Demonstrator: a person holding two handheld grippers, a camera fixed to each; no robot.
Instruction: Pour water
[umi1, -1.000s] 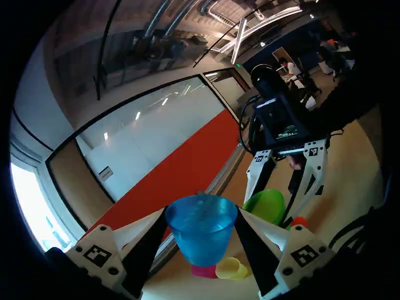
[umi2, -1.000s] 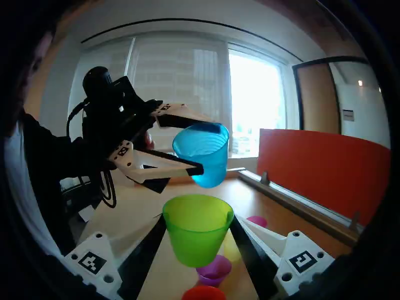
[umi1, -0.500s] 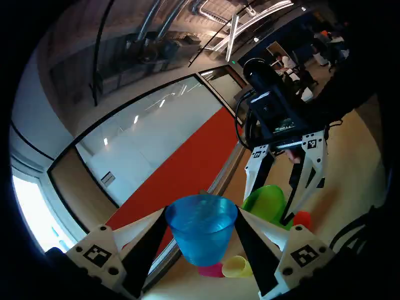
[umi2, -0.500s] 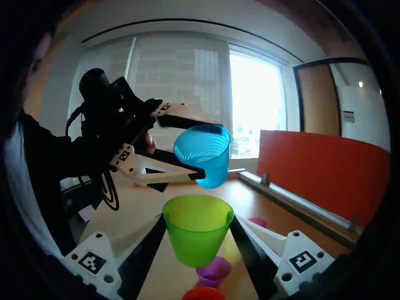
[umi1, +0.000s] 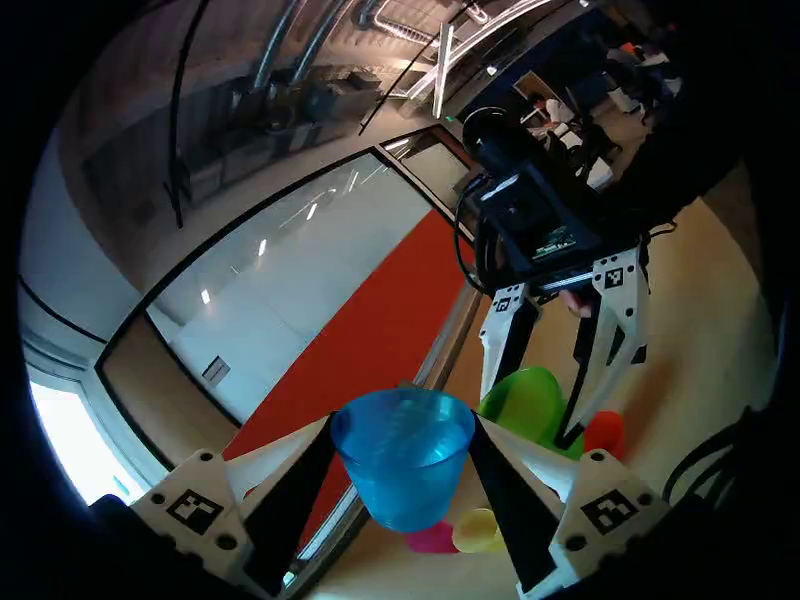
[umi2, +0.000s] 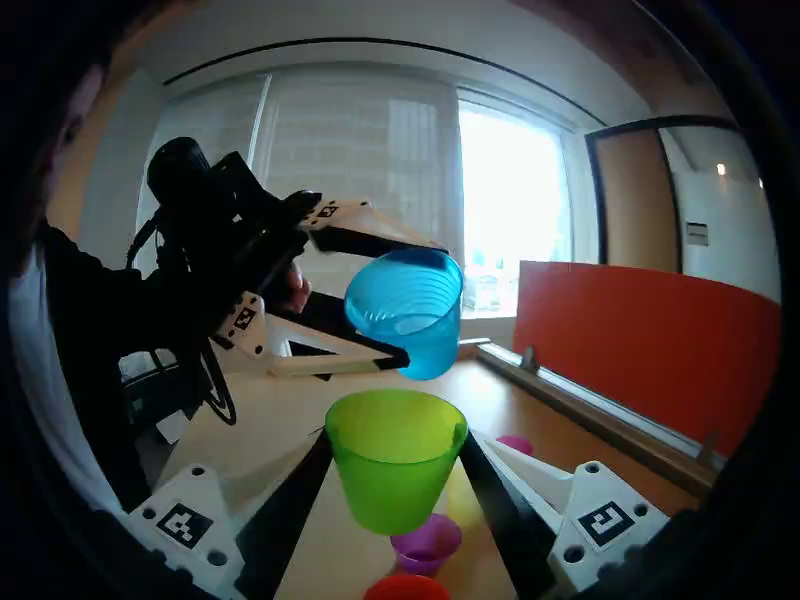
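Two cups meet in mid-air over the table (umi1: 700, 330), and the step in hand appears to be the tilt that begins the pour.

Left gripper view: your left gripper (umi1: 403, 440) is clamped on the blue cup (umi1: 403, 470), one finger against each side wall. The cup's mouth faces away along the fingers. Past its rim sits the green cup (umi1: 520, 400), raised off the surface. Small pink (umi1: 432, 540), yellow (umi1: 475, 530) and red (umi1: 603, 432) cups rest on the table, toward the edge lined by the red partition (umi1: 380, 330). You cannot tell whether the blue cup holds water.

Right gripper view: your right gripper (umi2: 397, 445) grips the green cup by both walls. That cup stands upright, mouth up, long axis vertical. The blue cup hangs above and just beyond the green rim, apart from it. It is tipped so that its long axis leans well off vertical and its mouth turns toward this camera, ribbed inside showing. Its base appears lower than its rim, so the tilt looks only partial.

To pour well, hold the green cup level and steady. Bring the blue cup's lowest lip over the middle of the green mouth before rolling your wrist further. Roll slowly, so the stream lands inside and not on the table. Grip firmly but lightly, since thin plastic walls probably flex.
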